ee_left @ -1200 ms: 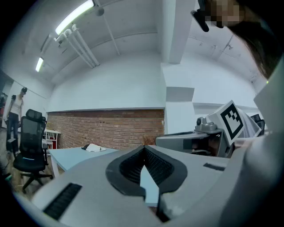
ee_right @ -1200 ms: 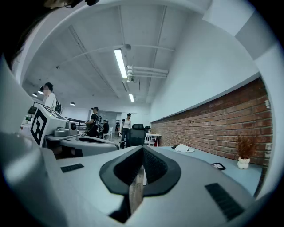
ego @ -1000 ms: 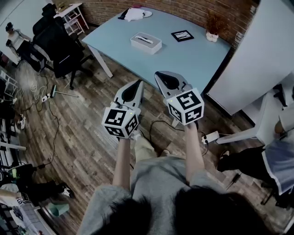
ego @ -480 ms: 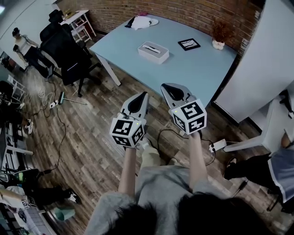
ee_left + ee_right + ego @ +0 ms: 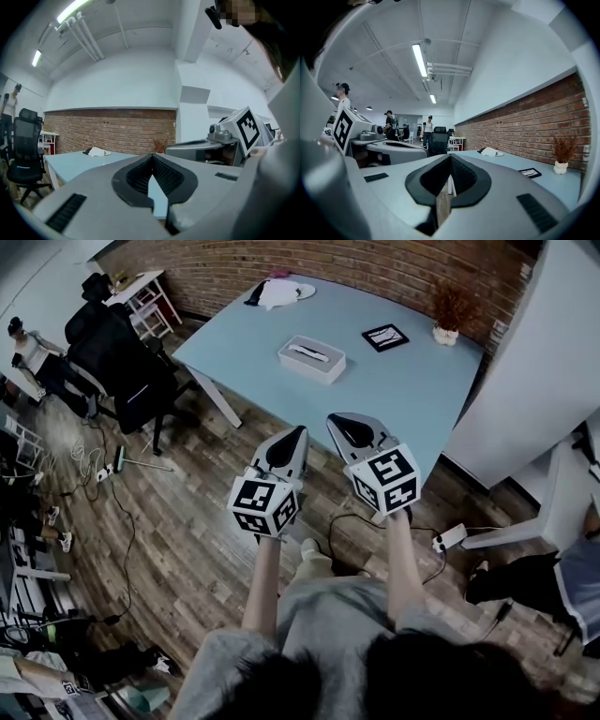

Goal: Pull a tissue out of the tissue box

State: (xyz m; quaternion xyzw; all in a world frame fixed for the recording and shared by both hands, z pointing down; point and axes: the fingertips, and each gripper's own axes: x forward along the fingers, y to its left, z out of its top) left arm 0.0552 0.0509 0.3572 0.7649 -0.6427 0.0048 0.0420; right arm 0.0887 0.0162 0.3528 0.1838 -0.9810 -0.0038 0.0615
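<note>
A white tissue box (image 5: 311,359) with a dark slot on top stands on the light blue table (image 5: 403,390), toward its left side. Both grippers hang side by side over the wooden floor, short of the table's near edge and pointing at it. My left gripper (image 5: 299,431) is shut with nothing in it; in the left gripper view its pads (image 5: 151,155) meet at the tip. My right gripper (image 5: 335,418) is also shut and empty, its tips (image 5: 450,157) together. The table top (image 5: 513,161) stretches ahead of it.
On the table are a black framed card (image 5: 385,337), a small potted dry plant (image 5: 446,332) and a white cloth (image 5: 281,292) at the far end. A black office chair (image 5: 117,357) stands left, a white panel (image 5: 534,362) right. Cables and a power strip (image 5: 448,538) lie on the floor.
Both grippers have moved forward toward the table's near edge, side by side. Their jaws stayed shut.
</note>
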